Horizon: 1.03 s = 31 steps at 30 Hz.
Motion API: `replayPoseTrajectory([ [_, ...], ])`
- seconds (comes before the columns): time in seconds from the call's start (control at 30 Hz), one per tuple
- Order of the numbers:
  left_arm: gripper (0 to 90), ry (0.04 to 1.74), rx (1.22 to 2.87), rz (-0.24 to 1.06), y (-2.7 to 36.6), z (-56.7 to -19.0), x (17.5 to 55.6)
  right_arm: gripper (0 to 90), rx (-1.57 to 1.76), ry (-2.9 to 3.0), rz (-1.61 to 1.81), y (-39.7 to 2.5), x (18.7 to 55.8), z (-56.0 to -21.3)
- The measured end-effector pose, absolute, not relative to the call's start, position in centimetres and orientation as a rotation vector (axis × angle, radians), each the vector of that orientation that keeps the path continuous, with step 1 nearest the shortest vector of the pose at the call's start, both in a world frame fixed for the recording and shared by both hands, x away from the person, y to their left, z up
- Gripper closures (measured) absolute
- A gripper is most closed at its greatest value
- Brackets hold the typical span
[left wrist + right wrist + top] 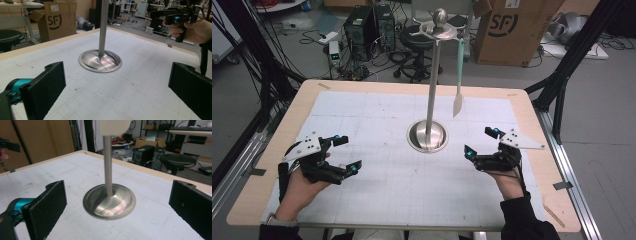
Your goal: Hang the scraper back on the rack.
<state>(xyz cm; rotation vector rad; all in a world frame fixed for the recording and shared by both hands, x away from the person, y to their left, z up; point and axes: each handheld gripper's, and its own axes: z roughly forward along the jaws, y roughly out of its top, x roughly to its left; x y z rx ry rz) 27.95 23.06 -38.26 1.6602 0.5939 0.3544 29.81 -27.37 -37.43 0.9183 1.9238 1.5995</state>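
A metal stand rises from a round base at the table's middle, and its pole ends in a hooked top. A pale green utensil with a white blade hangs from one hook, right of the pole. My left gripper rests open on the mat, left of the base. In its own view the base lies ahead between the wide-apart jaws. My right gripper is open to the right of the base, with nothing between its jaws. Its own view shows the base and the blade's tip overhead.
A white gridded mat covers the wooden table. Behind the table stand a cardboard box, a black stool and computer towers. Black frame posts flank the table's right side.
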Motion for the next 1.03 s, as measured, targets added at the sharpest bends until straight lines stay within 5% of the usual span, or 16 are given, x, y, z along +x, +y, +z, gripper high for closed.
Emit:
replayPoseTrajectory([
  [1.03, 1.7, 0.627, 1.647, 0.363, 23.5, -39.4, 28.2, 0.3, 1.025, 1.946, 1.548, -31.5, 28.7, -42.1],
])
